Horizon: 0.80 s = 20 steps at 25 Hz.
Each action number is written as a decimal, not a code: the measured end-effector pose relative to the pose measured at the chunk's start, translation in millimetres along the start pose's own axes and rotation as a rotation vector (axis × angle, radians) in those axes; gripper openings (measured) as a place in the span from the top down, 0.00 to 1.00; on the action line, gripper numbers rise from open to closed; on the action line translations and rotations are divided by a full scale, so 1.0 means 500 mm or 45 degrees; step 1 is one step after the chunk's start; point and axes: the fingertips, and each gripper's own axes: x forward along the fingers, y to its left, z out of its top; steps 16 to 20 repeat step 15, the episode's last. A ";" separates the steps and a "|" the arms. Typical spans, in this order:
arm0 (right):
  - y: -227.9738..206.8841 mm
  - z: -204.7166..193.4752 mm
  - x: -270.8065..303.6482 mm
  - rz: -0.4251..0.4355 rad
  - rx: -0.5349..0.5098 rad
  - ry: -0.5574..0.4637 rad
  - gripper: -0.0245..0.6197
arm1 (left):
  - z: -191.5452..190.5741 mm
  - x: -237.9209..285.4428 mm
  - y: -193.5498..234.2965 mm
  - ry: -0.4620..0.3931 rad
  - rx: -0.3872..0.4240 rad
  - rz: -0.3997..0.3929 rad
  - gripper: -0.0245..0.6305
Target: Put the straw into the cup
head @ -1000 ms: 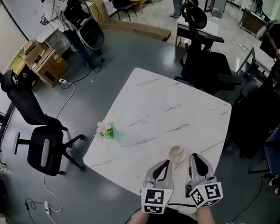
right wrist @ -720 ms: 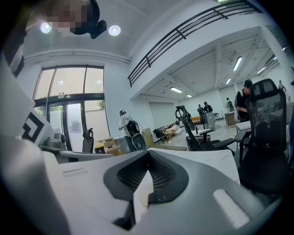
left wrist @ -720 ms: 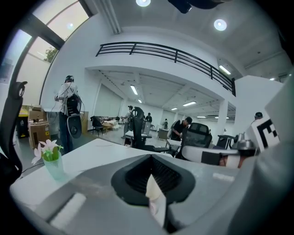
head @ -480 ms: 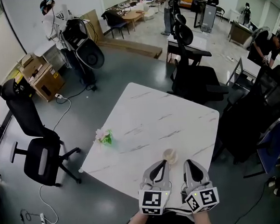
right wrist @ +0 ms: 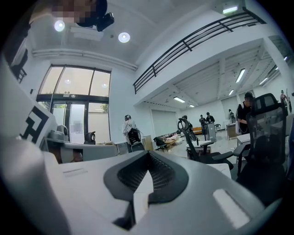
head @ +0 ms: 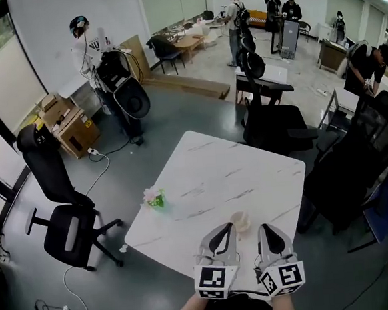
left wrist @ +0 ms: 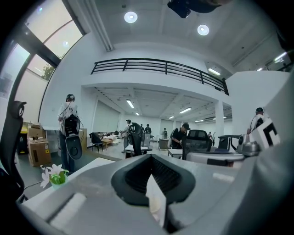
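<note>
A small pale cup [head: 240, 220] stands upright near the front edge of the white marble table [head: 209, 176]. My left gripper [head: 221, 230] and right gripper [head: 267, 229] hover side by side just in front of the cup, both pointing about level. In the left gripper view the left gripper [left wrist: 154, 183] is shut on a thin white strip [left wrist: 156, 200], which looks like the paper-wrapped straw. In the right gripper view the right gripper [right wrist: 142, 181] is likewise shut on a white strip [right wrist: 140, 193]. The head view does not show the straw between the grippers.
A small pot of pink flowers [head: 154, 199] sits at the table's left edge. Black office chairs stand to the left [head: 62, 218] and beyond the table [head: 271, 121]. Several people and cardboard boxes [head: 71, 124] are farther back.
Both grippers have risen together above the table's front edge. The view has tipped up to show more of the room. The cup and flowers stay in place.
</note>
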 end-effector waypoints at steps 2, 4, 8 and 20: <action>-0.002 0.004 -0.002 0.000 0.006 -0.013 0.98 | 0.001 0.000 -0.005 -0.004 0.009 -0.004 0.96; -0.004 0.003 -0.005 -0.002 0.011 -0.010 0.98 | 0.000 0.000 -0.009 -0.001 0.010 -0.006 0.96; -0.012 -0.004 -0.011 -0.016 0.019 0.009 0.98 | 0.001 -0.003 -0.018 0.000 0.012 -0.006 0.96; -0.013 -0.007 -0.005 -0.007 0.017 0.021 0.98 | -0.005 0.000 -0.018 0.004 0.007 0.004 0.96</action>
